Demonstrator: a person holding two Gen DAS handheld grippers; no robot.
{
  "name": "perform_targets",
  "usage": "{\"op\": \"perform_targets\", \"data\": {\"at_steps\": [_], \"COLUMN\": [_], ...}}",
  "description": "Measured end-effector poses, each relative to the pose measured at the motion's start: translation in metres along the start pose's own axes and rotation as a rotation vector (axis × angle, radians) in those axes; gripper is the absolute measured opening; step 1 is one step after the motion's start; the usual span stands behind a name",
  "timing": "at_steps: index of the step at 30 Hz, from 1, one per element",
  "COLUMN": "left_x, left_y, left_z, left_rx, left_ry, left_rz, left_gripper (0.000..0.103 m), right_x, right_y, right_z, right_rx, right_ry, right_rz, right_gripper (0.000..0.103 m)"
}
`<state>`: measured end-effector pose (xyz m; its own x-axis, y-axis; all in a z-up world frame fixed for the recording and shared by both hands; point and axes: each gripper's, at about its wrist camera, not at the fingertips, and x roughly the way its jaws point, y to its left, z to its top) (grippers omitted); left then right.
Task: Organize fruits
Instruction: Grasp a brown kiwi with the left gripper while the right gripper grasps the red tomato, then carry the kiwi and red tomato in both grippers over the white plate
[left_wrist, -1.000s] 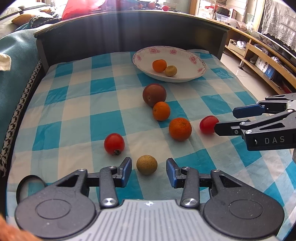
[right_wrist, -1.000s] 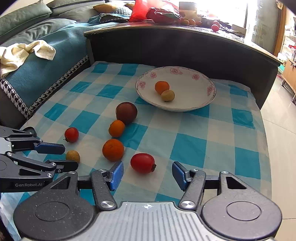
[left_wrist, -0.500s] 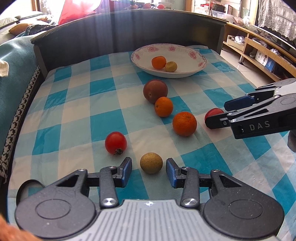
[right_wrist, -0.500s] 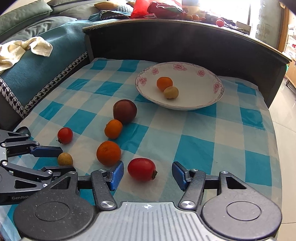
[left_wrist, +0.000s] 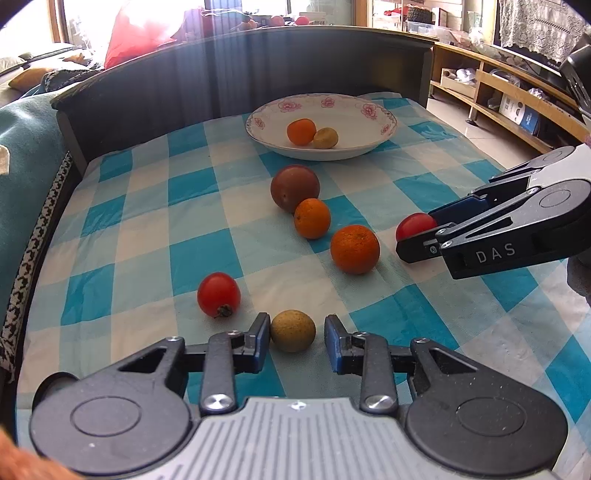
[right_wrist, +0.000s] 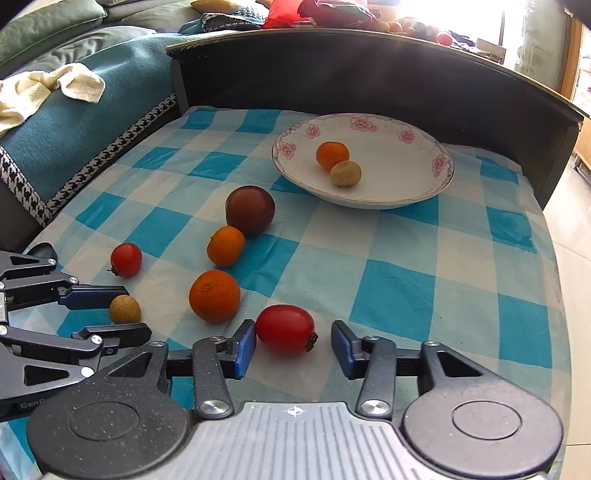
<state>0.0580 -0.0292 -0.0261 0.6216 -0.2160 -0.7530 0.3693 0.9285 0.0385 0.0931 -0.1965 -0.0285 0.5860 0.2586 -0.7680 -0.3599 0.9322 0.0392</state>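
A white flowered bowl at the back holds a small orange and a tan fruit. On the checked cloth lie a dark plum, two oranges and a red tomato. My left gripper is open around a tan round fruit. My right gripper is open around another red tomato. Both fruits rest on the cloth.
A dark curved board walls the back of the cloth. A teal sofa with a cream towel is on the left. Wooden shelves stand to the right.
Both grippers have moved forward and lower. The tan fruit now sits between the left fingers and the red tomato between the right fingers. The jaws stay open.
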Motion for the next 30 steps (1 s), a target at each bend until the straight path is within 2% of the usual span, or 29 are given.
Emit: {"op": "perform_targets", "data": {"at_steps": [18, 20, 22, 30], "left_x": [-0.0003, -0.0003, -0.0003, -0.0036], "left_y": [0.0001, 0.0007, 0.0009, -0.0003], "left_z": [-0.0005, 0.0002, 0.0012, 0.008], "left_rx": [-0.003, -0.006, -0.005, -0.001], "left_ry": [0.001, 0.005, 0.009, -0.005], "left_rz": [0.004, 0.001, -0.004, -0.002], "left_gripper": [0.041, 0.039, 0.036, 0.035], "right_x": [0.001, 0.0014, 0.0017, -0.0021], "right_y": [0.0024, 0.0034, 0.0063, 0.0073], "right_z": [0.0011, 0.0016, 0.0024, 0.0042], "right_rx": [-0.013, -0.018, -0.025, -0.032], "right_ry": [0.002, 0.004, 0.006, 0.001], "right_rz": [-0.002, 0.001, -0.006, -0.016], "right_gripper": [0.036, 0.03, 0.029, 0.028]}}
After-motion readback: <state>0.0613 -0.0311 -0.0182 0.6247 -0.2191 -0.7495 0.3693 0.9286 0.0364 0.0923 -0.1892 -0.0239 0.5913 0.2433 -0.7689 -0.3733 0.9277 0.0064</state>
